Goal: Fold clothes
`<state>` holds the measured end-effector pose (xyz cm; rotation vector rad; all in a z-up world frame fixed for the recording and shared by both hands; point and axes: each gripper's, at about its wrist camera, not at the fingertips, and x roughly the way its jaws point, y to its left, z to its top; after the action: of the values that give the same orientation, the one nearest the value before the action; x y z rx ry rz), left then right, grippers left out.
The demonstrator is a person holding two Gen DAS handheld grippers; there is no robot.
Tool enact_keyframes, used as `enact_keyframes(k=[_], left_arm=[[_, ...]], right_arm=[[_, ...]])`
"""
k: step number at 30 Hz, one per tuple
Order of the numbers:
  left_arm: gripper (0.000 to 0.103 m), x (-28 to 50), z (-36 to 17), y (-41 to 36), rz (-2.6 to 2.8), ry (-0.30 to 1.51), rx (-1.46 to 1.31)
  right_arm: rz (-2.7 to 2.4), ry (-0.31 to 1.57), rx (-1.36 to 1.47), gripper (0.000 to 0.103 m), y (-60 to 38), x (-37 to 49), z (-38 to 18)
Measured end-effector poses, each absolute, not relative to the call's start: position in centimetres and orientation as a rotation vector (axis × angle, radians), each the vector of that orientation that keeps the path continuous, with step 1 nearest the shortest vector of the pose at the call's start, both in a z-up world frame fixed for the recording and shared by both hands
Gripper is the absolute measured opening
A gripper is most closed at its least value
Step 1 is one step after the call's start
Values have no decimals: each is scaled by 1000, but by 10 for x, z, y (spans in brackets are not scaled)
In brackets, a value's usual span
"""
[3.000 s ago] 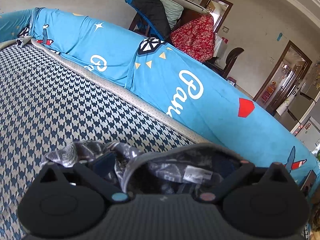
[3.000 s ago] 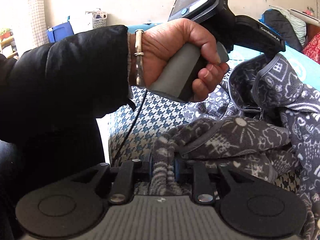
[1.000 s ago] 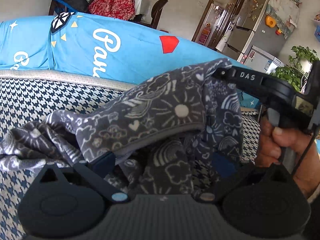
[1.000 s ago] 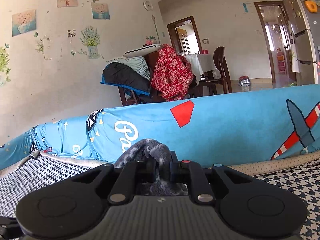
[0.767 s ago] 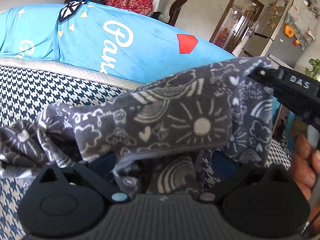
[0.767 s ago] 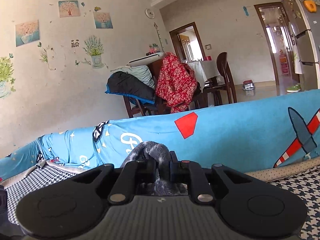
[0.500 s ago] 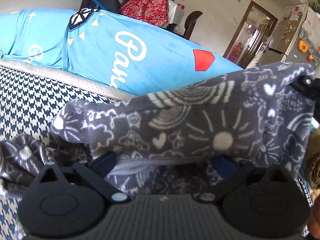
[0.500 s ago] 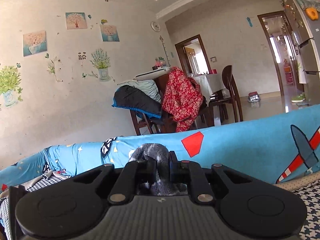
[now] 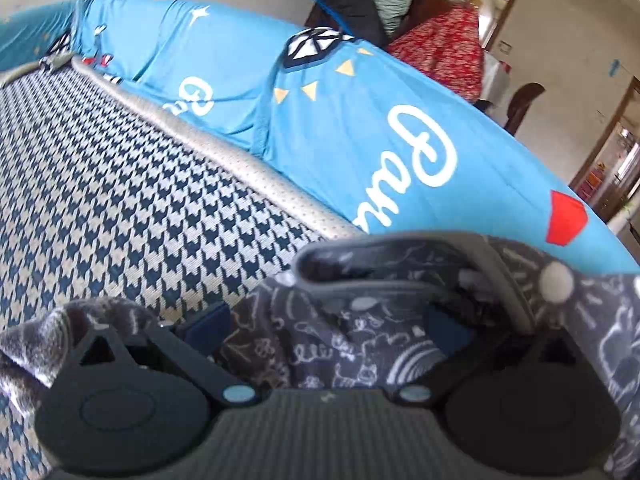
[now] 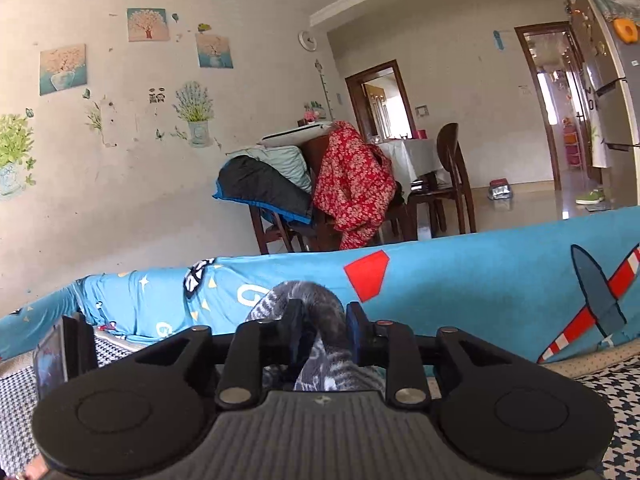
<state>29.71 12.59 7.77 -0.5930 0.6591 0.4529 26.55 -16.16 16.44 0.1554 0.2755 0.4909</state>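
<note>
The right gripper is clamping a bunched edge of the grey patterned garment above the houndstooth mattress. The left gripper is gaping wide around loose fabric. Judged step: spreading before folding; next, the left gripper needs a matching edge.

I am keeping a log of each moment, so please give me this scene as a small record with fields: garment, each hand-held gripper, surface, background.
garment: grey patterned fleece garment, bunched, not yet folded
left hand-held gripper: fingers wide apart, fleece lying between them, no grip
right hand-held gripper: shut on a fold of the fleece
surface: houndstooth cushion
background: blue printed cover; red floral cloth draped over a chair
</note>
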Motion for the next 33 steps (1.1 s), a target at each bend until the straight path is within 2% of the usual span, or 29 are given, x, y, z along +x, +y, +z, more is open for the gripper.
enact_keyframes(k=[3,8,13,18,26,33], left_arm=[[103,292,82,132,475,650,-618],[103,282,95,117,425,632,-559],[103,278,100,100,370,663,-498],[103,275,98,83,301,698,-459],[103,280,86,59,232,786,-373],[103,273,94,56,200,776,-384]], right_arm=[[442,307,160,42,-172,273,160],[413,360,188,42,-186,281,155],[414,388,99,43,-183,274,151],[398,466,23,55,-181,275,138],[374,648,-25,55,-188,290,119],[390,675,-22,57,-205,280,121]])
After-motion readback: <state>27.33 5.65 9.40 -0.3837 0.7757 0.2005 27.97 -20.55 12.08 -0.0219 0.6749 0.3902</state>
